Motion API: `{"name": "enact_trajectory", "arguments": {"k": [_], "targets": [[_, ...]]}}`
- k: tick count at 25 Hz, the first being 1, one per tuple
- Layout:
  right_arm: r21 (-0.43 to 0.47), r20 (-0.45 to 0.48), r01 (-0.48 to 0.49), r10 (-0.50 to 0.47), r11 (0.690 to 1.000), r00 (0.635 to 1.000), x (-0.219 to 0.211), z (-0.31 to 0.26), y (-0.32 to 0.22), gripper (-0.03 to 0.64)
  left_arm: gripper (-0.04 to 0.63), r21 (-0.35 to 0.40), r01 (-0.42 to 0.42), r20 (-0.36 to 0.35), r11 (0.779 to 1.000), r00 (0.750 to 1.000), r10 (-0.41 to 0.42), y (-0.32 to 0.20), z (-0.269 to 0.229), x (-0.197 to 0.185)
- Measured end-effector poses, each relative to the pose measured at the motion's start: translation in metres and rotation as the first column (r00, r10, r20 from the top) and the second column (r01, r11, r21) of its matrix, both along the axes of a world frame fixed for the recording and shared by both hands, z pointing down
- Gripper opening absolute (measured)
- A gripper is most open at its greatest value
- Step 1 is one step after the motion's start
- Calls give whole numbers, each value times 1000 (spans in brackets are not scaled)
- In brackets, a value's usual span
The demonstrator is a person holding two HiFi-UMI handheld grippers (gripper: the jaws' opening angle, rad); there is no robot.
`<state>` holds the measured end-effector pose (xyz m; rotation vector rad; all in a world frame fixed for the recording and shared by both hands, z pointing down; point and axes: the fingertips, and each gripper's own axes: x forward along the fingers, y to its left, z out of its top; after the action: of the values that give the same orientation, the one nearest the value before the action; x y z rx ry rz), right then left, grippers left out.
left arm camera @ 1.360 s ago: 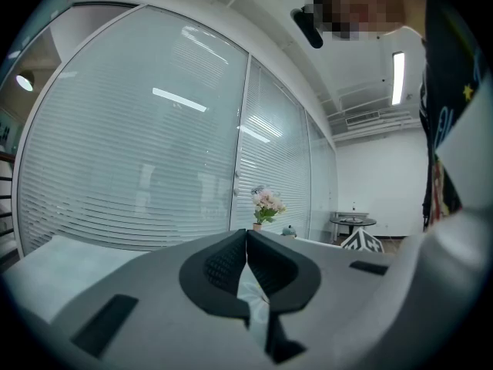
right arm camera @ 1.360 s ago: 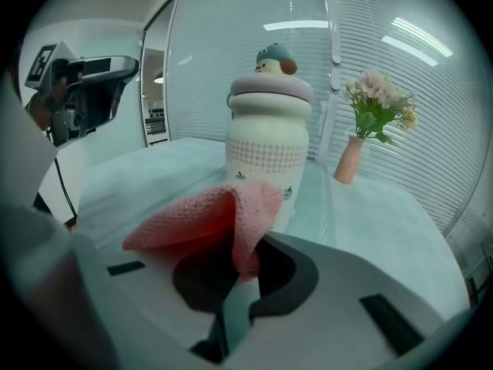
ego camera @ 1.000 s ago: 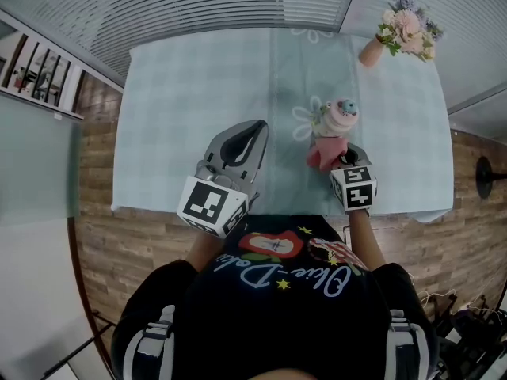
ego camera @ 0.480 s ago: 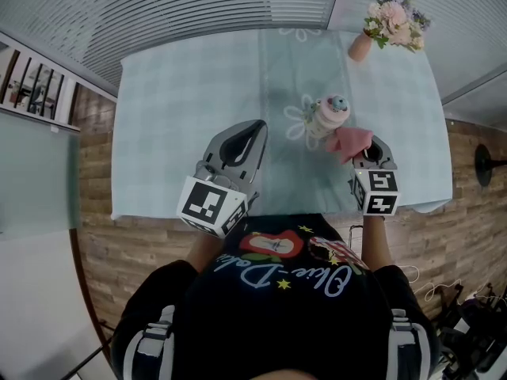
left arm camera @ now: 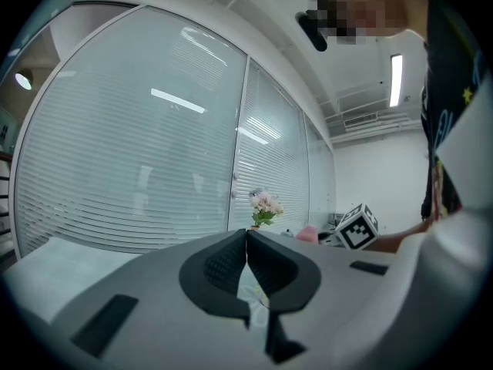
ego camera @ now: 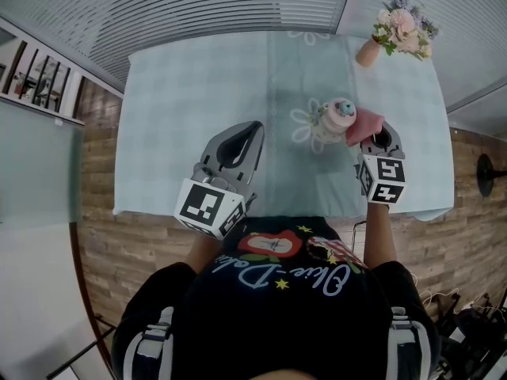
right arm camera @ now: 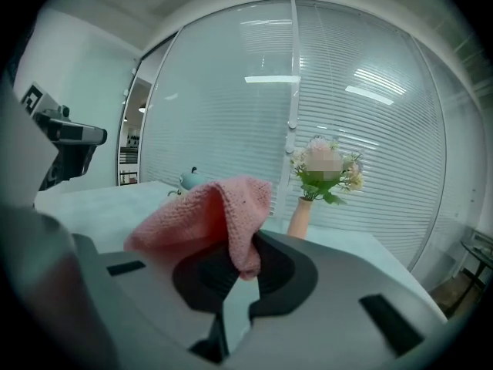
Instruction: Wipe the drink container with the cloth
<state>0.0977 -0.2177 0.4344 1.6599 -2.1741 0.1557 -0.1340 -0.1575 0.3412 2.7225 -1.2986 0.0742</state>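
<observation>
1. Slatted white blinds run behind a bench (ego camera: 198, 77) covered in pale blue check, with a vase of flowers (ego camera: 402, 32) at its far right corner.
2. Your drink container (ego camera: 336, 119) stands upright, right of the bench's middle. It is a small pale cup with a domed pink-and-teal lid.
3. Your right hand-held gripper (ego camera: 374, 135) is pinching the pink cloth (ego camera: 363, 125) by one edge. In the right gripper view the cloth (right arm camera: 206, 216) rises out of the closed jaws and flops leftward. From the head view it sits at the container's right side, but you cannot tell whether it touches.
4. Your left hand-held gripper (ego camera: 250, 130) hangs over the near part of the bench, left of the container and apart from it. Its jaws are pressed together on nothing.
5. Expect the container to be light and smooth, so a sideways wipe could slide or tip it. Steady it low on the body, not by the lid, which may be loose; your left jaws would have to spread first.
6. Treat the cloth as soft and limp. Only the part close to the jaws will press firmly, and the loose fold will simply drag.
</observation>
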Motion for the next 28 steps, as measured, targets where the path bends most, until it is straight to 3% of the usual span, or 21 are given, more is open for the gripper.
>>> {"name": "enact_trajectory", "arguments": {"k": [10, 28], "targets": [[-55, -19, 28, -29, 998, 999, -11, 28, -5, 12, 3, -7, 37, 1, 999, 999, -37, 0, 2, -12], [-238, -70, 42, -61, 970, 996, -13, 96, 1, 12, 3, -5, 77, 4, 997, 997, -77, 3, 2, -20]]}}
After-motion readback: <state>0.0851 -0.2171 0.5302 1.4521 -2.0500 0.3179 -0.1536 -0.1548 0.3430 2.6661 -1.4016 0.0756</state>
